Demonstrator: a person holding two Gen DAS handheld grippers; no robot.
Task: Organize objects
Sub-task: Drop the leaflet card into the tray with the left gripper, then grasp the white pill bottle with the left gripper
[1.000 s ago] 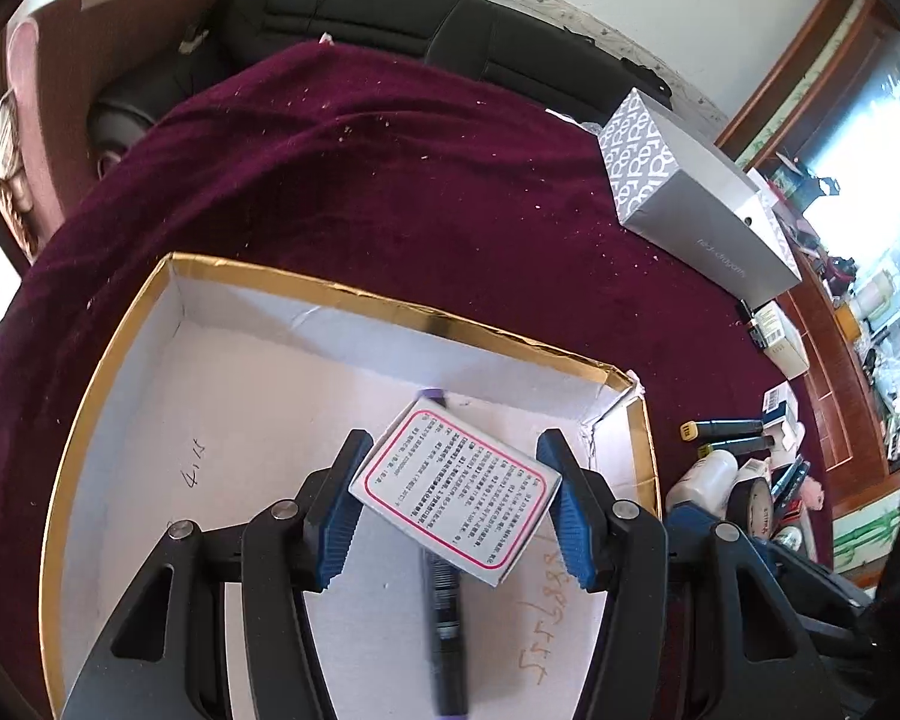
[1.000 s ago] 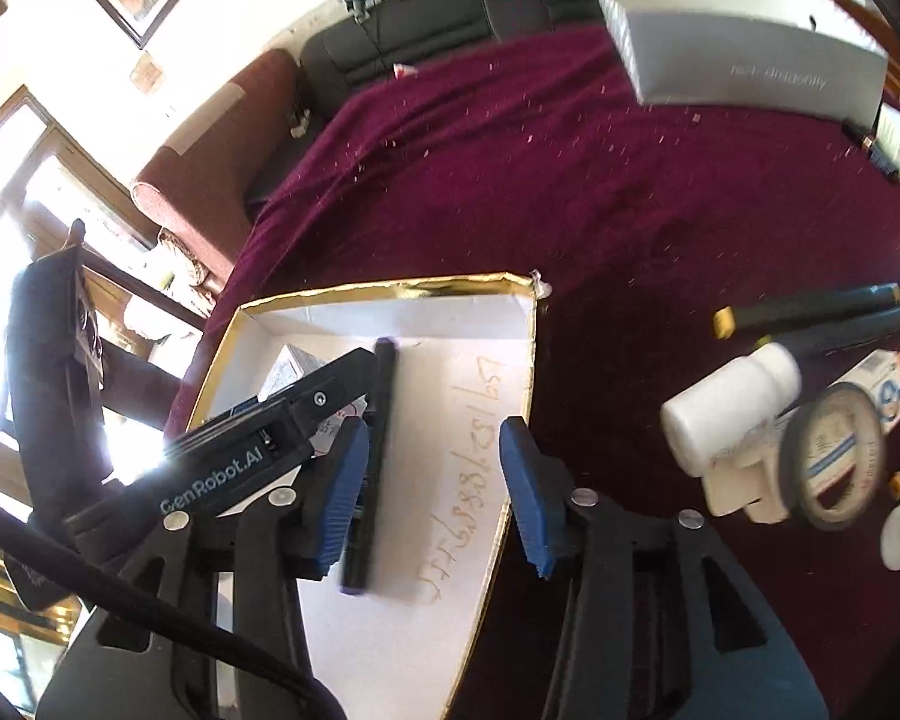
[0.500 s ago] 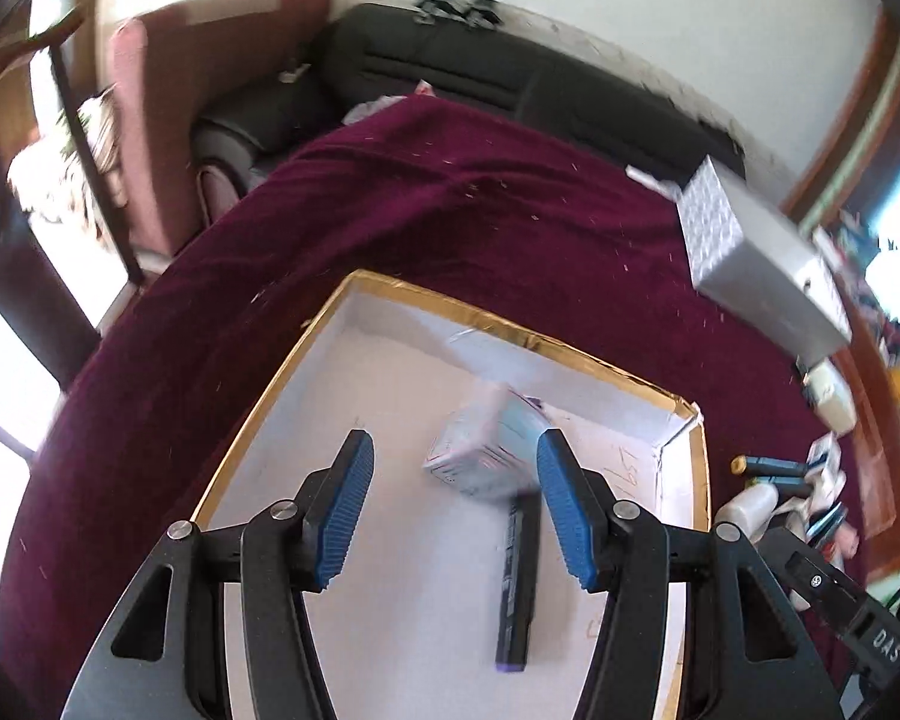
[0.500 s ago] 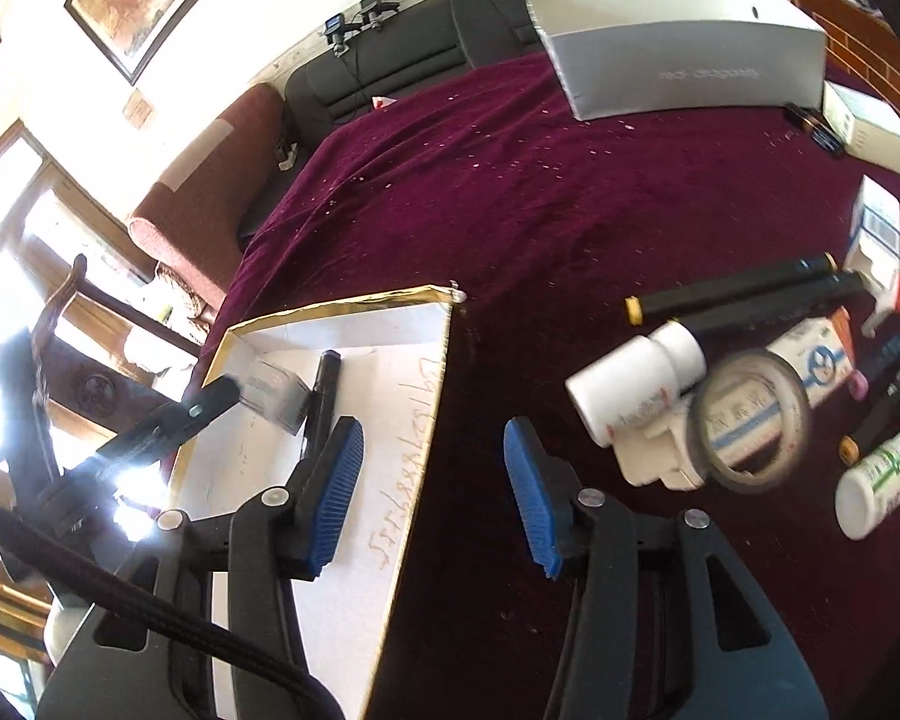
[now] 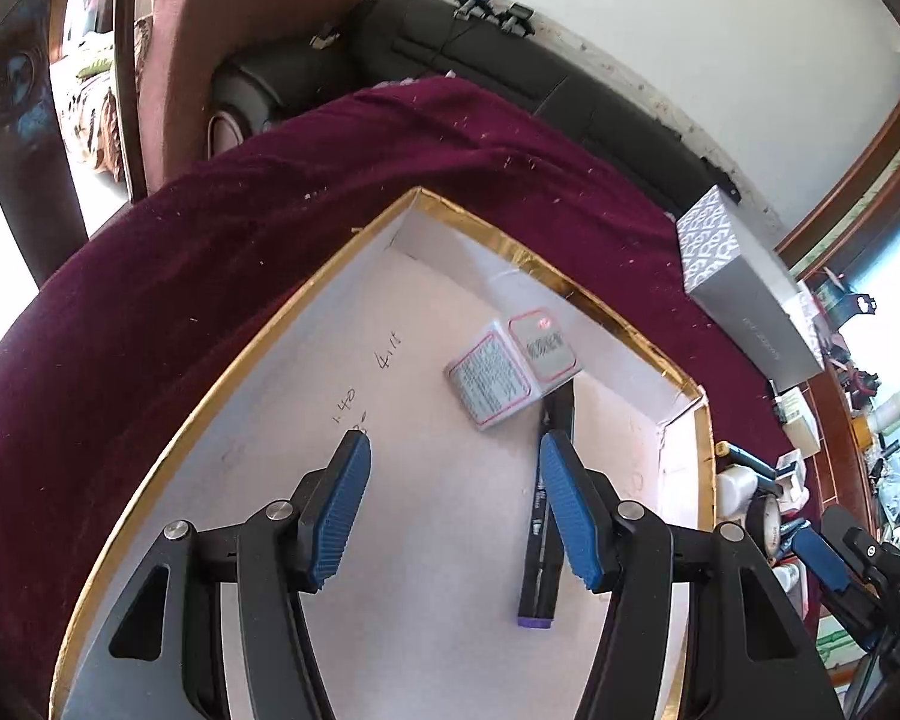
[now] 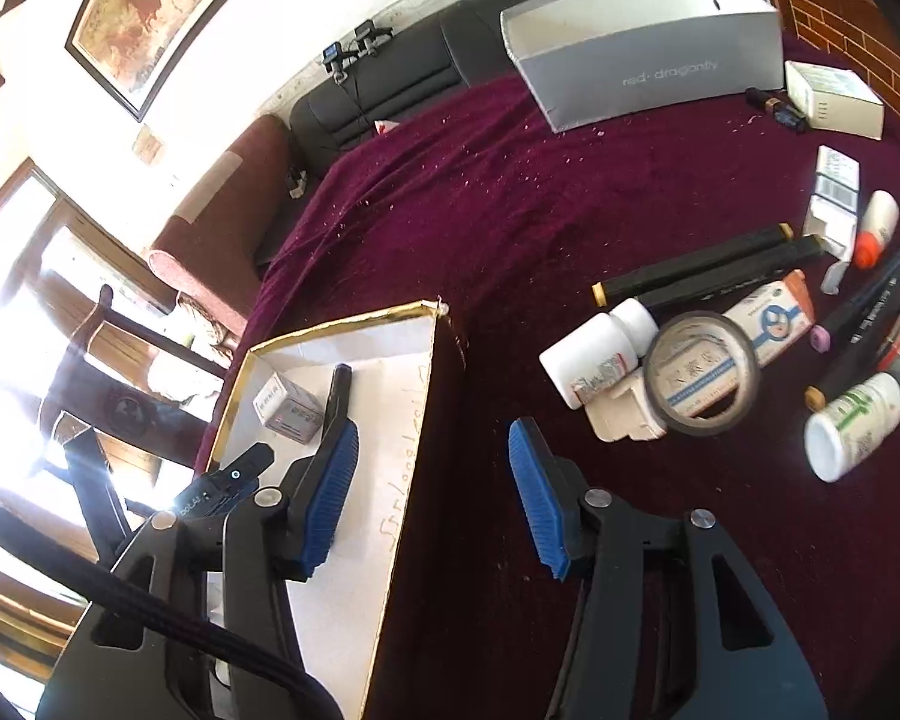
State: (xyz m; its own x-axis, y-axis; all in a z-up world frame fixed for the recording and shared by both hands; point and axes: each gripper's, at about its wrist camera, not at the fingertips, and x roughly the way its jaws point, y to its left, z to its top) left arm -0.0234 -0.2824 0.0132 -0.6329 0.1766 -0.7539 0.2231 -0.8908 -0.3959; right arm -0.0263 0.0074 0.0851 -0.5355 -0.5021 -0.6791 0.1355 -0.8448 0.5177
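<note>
A gold-rimmed white box (image 5: 258, 336) lies on the maroon cloth. Inside it rest a small grey carton with red-framed labels (image 5: 513, 366) and a black marker with a purple end (image 5: 546, 510). My left gripper (image 5: 453, 510) is open and empty above the box floor, short of the carton. In the right wrist view the box (image 6: 336, 324), carton (image 6: 288, 408) and marker (image 6: 336, 396) sit at left. My right gripper (image 6: 432, 492) is open and empty over the box's right wall. A clutter of objects lies to its right: white bottle (image 6: 594, 354), tape roll (image 6: 699, 381), black markers (image 6: 690, 264).
A long grey box (image 6: 642, 60) stands at the far side of the table, also in the left wrist view (image 5: 744, 300). A white-green bottle (image 6: 852, 426), small cartons (image 6: 834, 192) and more pens lie at right. A sofa (image 5: 510, 72) and chair are beyond the table.
My left gripper let go of the small carton, which now lies in the box beside the marker, and drew back. My right gripper shifted right, toward the clutter.
</note>
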